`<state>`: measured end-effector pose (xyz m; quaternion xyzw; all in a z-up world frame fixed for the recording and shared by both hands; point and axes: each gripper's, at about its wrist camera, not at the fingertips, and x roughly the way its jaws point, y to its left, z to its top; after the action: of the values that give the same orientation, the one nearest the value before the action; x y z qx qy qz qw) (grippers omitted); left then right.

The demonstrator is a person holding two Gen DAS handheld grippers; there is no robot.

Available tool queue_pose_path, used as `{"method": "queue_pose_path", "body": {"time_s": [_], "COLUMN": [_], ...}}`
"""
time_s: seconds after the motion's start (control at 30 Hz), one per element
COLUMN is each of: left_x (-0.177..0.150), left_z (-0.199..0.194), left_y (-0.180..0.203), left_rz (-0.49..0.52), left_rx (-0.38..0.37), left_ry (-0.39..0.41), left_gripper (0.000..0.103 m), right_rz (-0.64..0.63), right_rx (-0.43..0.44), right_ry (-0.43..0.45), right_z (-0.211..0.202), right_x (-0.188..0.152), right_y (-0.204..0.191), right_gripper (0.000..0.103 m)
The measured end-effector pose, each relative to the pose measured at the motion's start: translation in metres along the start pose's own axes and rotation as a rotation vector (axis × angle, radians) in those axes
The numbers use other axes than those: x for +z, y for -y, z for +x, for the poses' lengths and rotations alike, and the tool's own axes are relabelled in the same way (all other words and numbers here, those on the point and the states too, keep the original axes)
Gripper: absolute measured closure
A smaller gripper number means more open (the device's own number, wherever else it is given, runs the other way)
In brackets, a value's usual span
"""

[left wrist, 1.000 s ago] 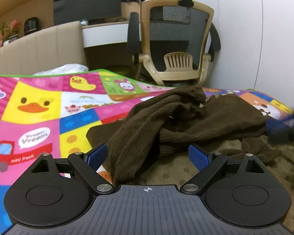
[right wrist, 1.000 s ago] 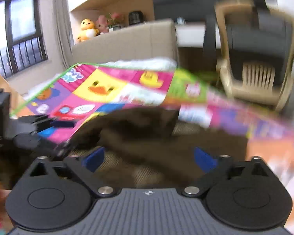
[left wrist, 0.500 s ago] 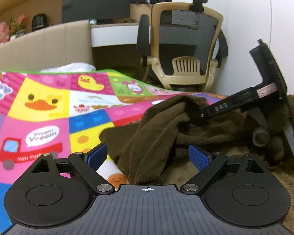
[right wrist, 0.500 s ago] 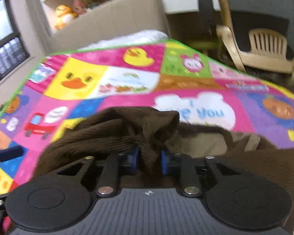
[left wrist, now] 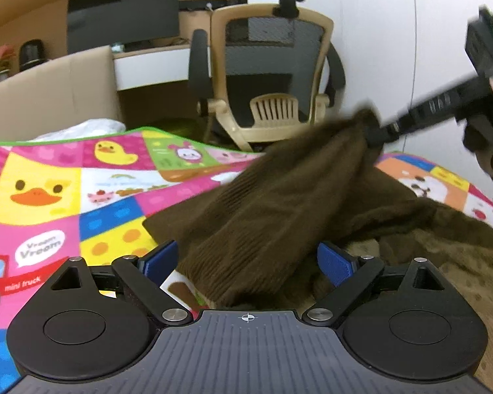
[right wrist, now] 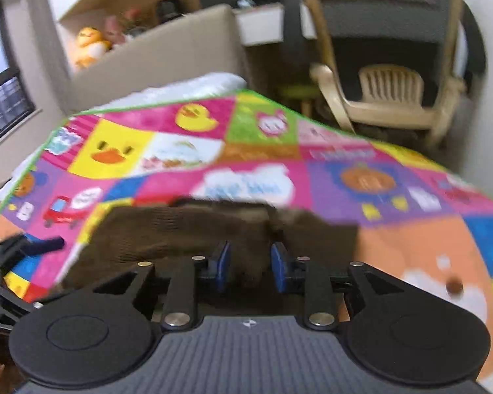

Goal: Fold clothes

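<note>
Left wrist: play mat reads "Vroom Vroom", "mini truck".

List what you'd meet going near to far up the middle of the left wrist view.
left gripper → brown knit garment → colourful play mat → office chair

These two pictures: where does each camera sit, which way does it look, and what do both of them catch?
Left wrist view: sits on the left gripper, looking forward over the brown sweater toward the office chair; its open blue pads show, and the right gripper pinching the sweater.
Right wrist view: sits on the right gripper, looking across the play mat; its jaws, opening, have sweater between them.
Shared: sweater, mat, chair, each other's gripper.
</note>
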<state>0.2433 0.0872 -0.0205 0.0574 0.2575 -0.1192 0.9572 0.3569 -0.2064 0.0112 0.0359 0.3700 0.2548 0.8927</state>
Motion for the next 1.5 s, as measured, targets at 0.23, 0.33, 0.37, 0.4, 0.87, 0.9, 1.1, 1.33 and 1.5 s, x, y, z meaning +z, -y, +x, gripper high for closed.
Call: {"method": "queue_pose_path", "body": {"time_s": [0.23, 0.33, 0.37, 0.4, 0.87, 0.9, 1.1, 1.33, 1.5], "left_x": [0.013, 0.015, 0.015, 0.016, 0.03, 0.031, 0.049, 0.077, 0.074], "left_z": [0.0, 0.002, 0.003, 0.004, 0.027, 0.029, 0.018, -0.031, -0.045], "left_y": [0.03, 0.04, 0.043, 0.047, 0.114, 0.114, 0.064, -0.045, -0.067], "left_rz": [0.093, 0.116, 0.125, 0.136, 0.457, 0.464, 0.292, -0.151, -0.236], "left_rx": [-0.077, -0.085, -0.085, -0.084, 0.088, 0.1, 0.18, 0.285, 0.264], "left_ry": [0.024, 0.028, 0.03, 0.033, 0.275, 0.276, 0.268, 0.328, 0.331], "left_gripper": [0.008, 0.007, 0.007, 0.007, 0.049, 0.06, 0.091, 0.091, 0.091], "right_rz": [0.032, 0.037, 0.032, 0.026, -0.138, -0.137, -0.212, -0.591, -0.578], "right_rx": [0.037, 0.065, 0.081, 0.102, 0.269, 0.271, 0.104, 0.018, -0.022], "right_ry": [-0.012, 0.003, 0.024, 0.051, 0.14, 0.154, 0.252, 0.044, 0.028], "right_z": [0.024, 0.029, 0.025, 0.017, -0.052, -0.053, -0.034, 0.054, 0.088], "right_x": [-0.018, -0.021, -0.018, -0.014, 0.013, 0.014, 0.008, -0.036, -0.034], "right_y": [0.007, -0.002, -0.008, -0.014, -0.084, -0.084, -0.088, -0.167, -0.185], "right_gripper": [0.045, 0.085, 0.085, 0.086, 0.087, 0.086, 0.05, 0.042, 0.095]}}
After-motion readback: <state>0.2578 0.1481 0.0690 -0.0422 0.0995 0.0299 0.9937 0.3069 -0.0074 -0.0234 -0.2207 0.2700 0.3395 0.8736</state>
